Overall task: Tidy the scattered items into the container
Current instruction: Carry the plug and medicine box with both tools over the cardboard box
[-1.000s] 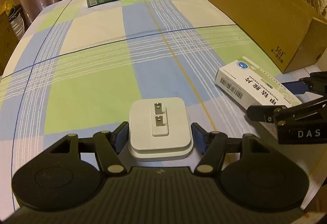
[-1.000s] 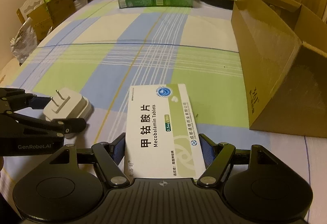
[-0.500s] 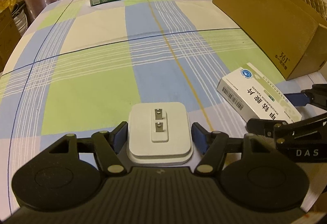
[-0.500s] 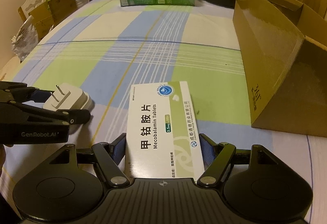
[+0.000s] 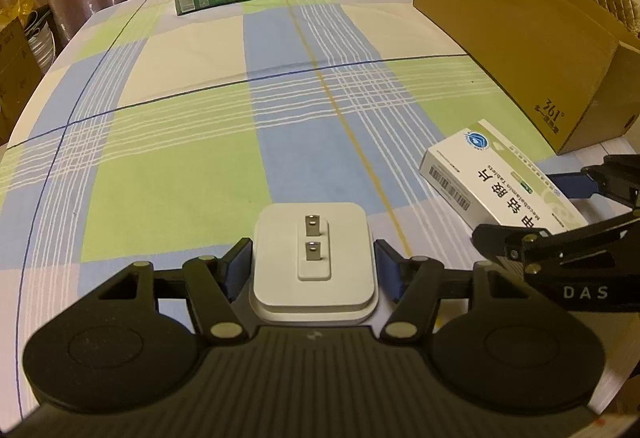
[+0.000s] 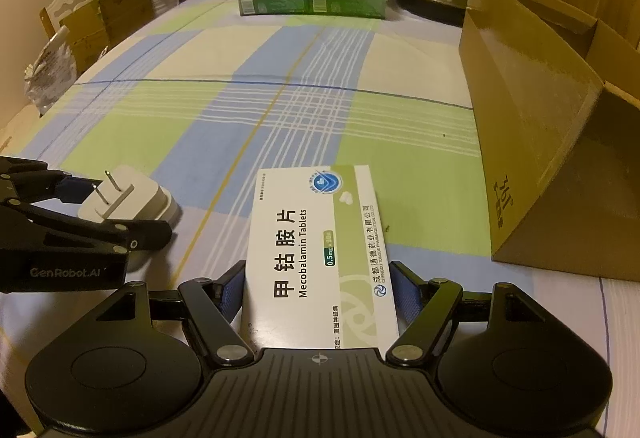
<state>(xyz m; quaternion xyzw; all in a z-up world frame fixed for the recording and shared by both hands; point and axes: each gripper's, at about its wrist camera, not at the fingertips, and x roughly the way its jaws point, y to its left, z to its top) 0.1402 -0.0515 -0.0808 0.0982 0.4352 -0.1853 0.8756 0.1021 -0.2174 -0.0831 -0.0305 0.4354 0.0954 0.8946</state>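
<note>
1. White plastic sits between your left gripper (image 5: 314, 264) pads: the plug adapter (image 5: 314, 258) lies flat on the checked tablecloth (image 5: 180, 142) with its two prongs pointing up, and the jaws are closing on its sides. Whether the pads already press on it is hard to say; the gaps look almost gone.

2. Your right gripper (image 6: 320, 292) straddles the tablet box (image 6: 316, 250). Its blue pads stand right against the box's two long sides, though you cannot tell from here that they truly bite.

3. What the coming move turns on: the cardboard box (image 6: 532, 142) stands to the right of both items, its open top well above the cloth. The tablet box is nearer to it than the adapter, so your right hand has the shorter carry and your left would have to cross behind or after it.

4. The tablet box's long axis runs straight away from your right fingers, roughly along the container's near wall. Judging from that, you would lift, swing right and clear the wall before letting go.
</note>
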